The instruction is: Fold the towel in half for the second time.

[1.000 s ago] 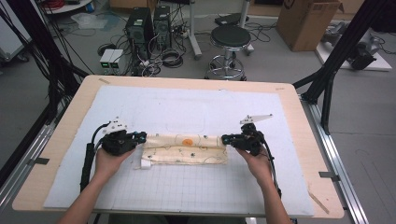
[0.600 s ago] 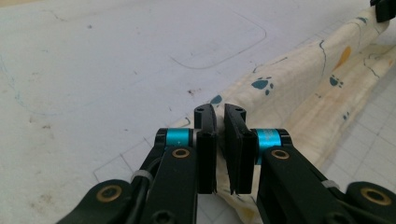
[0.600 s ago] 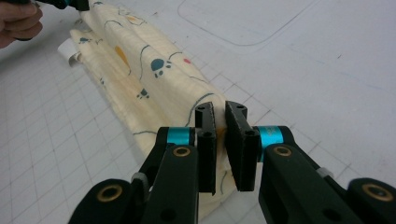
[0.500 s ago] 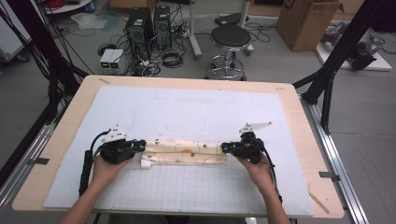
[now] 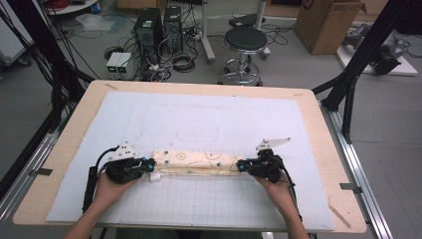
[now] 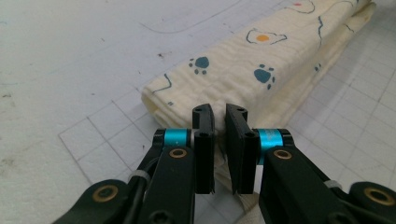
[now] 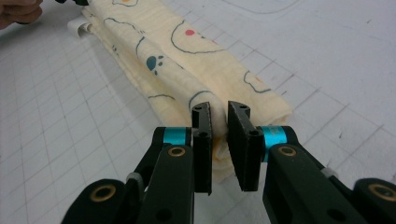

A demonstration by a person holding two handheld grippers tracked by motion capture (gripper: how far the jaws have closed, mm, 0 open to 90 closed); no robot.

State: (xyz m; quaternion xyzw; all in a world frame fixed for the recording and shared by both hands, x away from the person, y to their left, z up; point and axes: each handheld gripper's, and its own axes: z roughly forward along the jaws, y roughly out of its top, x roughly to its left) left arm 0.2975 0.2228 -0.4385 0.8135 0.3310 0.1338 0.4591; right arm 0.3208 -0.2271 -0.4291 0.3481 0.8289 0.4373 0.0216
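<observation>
We see a cream cloth point(image 5: 196, 163) folded into a long narrow bundle, lying flat across the lower middle of the high view. It is printed with teal paw prints, dark outlined shapes and small orange and red dots. In the left gripper view point(image 6: 261, 65) it runs toward the upper right; in the right gripper view point(image 7: 187, 65), toward the upper left, layered folds along its edge.
</observation>
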